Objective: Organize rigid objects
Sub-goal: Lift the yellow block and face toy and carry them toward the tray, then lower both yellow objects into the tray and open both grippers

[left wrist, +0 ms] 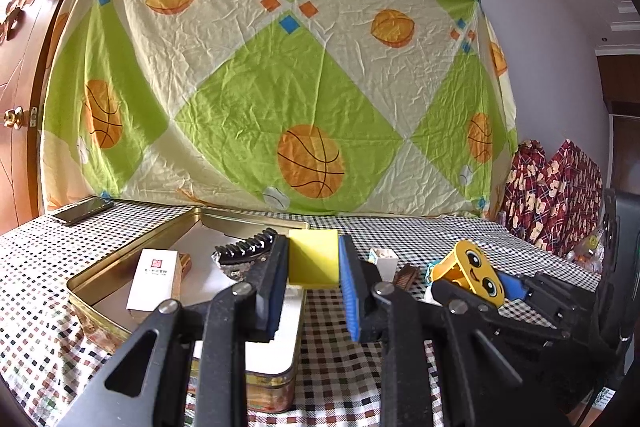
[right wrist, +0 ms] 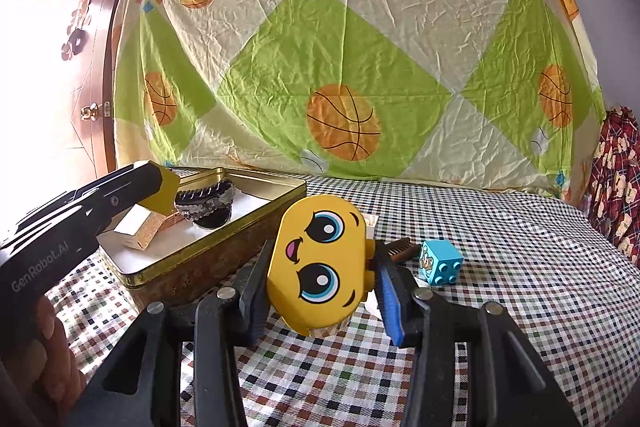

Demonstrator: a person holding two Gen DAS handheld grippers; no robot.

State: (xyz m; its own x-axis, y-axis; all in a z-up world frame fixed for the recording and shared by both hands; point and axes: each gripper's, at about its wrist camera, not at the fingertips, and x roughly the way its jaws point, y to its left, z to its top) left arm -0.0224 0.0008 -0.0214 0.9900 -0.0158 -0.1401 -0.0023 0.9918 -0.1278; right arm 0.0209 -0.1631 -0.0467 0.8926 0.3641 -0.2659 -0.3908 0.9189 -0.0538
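Observation:
My left gripper (left wrist: 314, 269) is shut on a plain yellow block (left wrist: 313, 255), held in the air over the near right corner of a gold tin box (left wrist: 120, 255). In the right wrist view the same gripper (right wrist: 162, 185) hangs over the tin's (right wrist: 224, 241) left side with the yellow block (right wrist: 167, 195). My right gripper (right wrist: 322, 261) is shut on a yellow toy block with a cartoon face (right wrist: 320, 267), just right of the tin and above the checked cloth. Inside the tin lie a white and gold carton (right wrist: 140, 231) and a black sequined hair clip (right wrist: 208, 205).
On the cloth right of the tin lie a blue toy cube (right wrist: 440, 263), a brown comb (right wrist: 400, 251) and a small white box (right wrist: 370, 223). A phone (left wrist: 82, 211) rests at the table's far left. A person's hand (right wrist: 44, 343) holds the left gripper. A patterned sheet hangs behind.

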